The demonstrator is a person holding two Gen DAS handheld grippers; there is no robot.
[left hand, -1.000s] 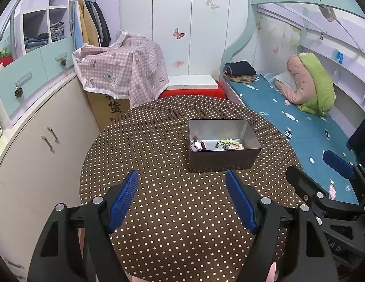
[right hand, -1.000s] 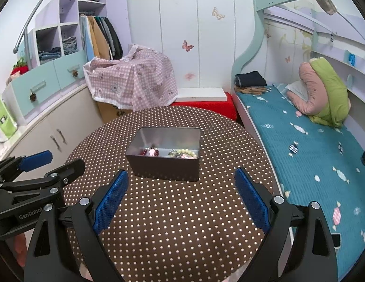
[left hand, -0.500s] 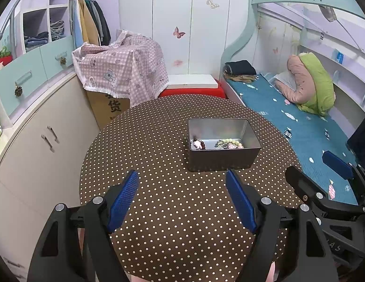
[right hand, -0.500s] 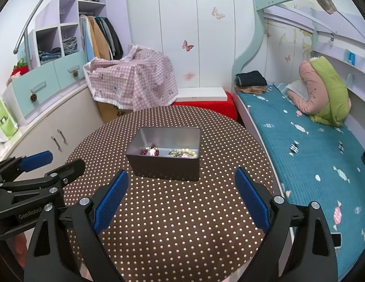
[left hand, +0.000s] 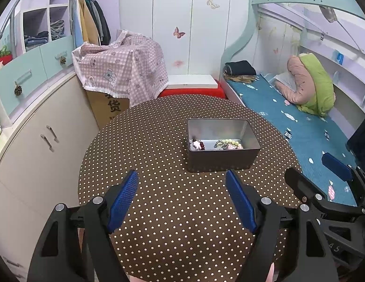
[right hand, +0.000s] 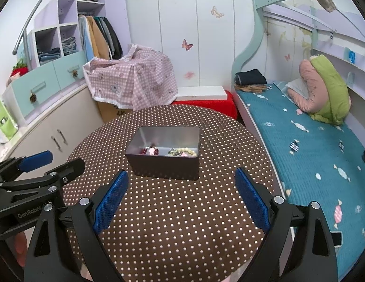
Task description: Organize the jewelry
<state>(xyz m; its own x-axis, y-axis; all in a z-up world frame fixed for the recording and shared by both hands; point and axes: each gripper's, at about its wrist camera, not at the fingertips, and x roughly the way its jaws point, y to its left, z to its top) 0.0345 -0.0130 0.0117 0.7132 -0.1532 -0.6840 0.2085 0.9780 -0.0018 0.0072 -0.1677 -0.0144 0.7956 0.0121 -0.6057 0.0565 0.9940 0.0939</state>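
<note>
An open metal tin stands on the round brown polka-dot table. Inside it lie a dark red bead bracelet with a pink charm and a pale green bead bracelet. My left gripper is open and empty, held back from the tin near the table's front. My right gripper is open and empty, also short of the tin. Each gripper shows at the edge of the other's view.
A bed with a teal sheet runs along the right of the table. Beige cabinets stand on the left. A box under a pink checked cloth and a red stool with a white board stand behind the table.
</note>
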